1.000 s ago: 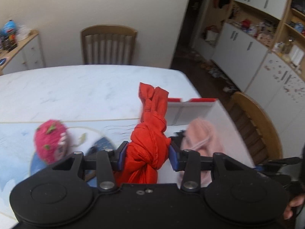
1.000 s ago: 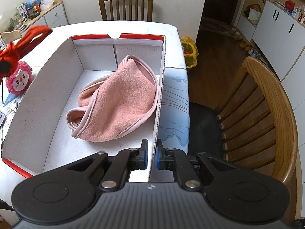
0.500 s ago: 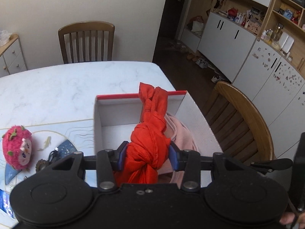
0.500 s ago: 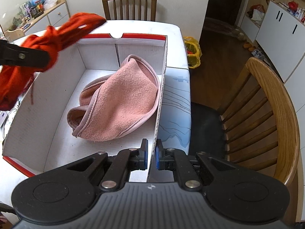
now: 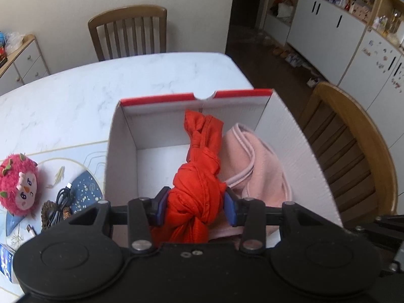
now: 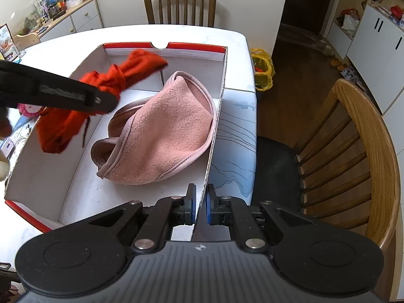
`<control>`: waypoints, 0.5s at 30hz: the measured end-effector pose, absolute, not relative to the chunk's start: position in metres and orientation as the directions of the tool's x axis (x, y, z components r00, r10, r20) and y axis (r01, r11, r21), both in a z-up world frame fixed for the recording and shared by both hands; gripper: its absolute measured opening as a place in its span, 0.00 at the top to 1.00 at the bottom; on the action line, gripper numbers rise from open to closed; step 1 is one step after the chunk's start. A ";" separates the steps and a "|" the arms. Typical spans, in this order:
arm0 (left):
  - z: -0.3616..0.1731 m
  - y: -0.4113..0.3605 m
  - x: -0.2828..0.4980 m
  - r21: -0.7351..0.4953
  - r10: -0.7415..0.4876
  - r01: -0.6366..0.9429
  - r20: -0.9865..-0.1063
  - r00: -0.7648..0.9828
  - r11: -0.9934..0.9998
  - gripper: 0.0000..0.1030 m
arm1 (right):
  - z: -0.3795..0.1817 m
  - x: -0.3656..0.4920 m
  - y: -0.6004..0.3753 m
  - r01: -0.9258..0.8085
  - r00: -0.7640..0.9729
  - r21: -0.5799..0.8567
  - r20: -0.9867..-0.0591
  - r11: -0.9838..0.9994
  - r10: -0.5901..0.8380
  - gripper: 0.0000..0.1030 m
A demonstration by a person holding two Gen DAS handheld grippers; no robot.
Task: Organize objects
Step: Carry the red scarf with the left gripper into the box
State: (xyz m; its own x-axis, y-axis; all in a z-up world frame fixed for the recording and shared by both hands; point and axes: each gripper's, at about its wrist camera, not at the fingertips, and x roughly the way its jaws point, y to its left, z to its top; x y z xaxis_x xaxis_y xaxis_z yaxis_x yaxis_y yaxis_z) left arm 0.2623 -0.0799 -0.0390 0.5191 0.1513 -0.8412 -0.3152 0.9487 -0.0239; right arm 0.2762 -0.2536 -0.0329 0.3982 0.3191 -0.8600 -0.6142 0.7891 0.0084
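Observation:
My left gripper [image 5: 195, 208] is shut on a knotted red cloth [image 5: 199, 176] and holds it above the open white cardboard box [image 5: 121, 136] with red rims. From the right wrist view the red cloth [image 6: 108, 80] hangs over the box's left half, with the left gripper's black finger [image 6: 63, 93] across it. A pink fleece cloth [image 6: 166, 136] lies on the box floor toward the right side. My right gripper [image 6: 200, 207] is shut on the box's right wall [image 6: 217, 123], pinching the cardboard edge between its blue pads.
A pink plush toy [image 5: 19, 184], a black cable [image 5: 60, 199] and small items lie on the marble table [image 5: 75, 96] left of the box. One wooden chair [image 6: 353, 156] stands right of the table, another chair [image 5: 128, 32] at its far side. White cabinets [image 5: 335, 32] line the right.
The left gripper carried the red cloth rightward and down, from beside the plush toy to over the inside of the box. The right gripper kept its hold on the box wall.

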 end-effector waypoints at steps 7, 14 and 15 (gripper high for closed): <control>-0.061 -0.080 0.273 0.042 0.196 -0.327 -0.868 0.456 0.944 0.59 | -0.033 0.278 -0.257 -0.620 0.386 0.028 -0.859 0.784 0.336 0.93; -0.079 -0.081 0.280 0.053 0.168 -0.300 -0.914 0.370 0.952 0.56 | -0.033 0.279 -0.259 -0.627 0.379 0.039 -0.858 0.778 0.348 0.92; -0.080 -0.080 0.279 0.053 0.167 -0.300 -0.914 0.368 0.952 0.56 | -0.033 0.280 -0.260 -0.627 0.377 0.042 -0.857 0.778 0.350 0.92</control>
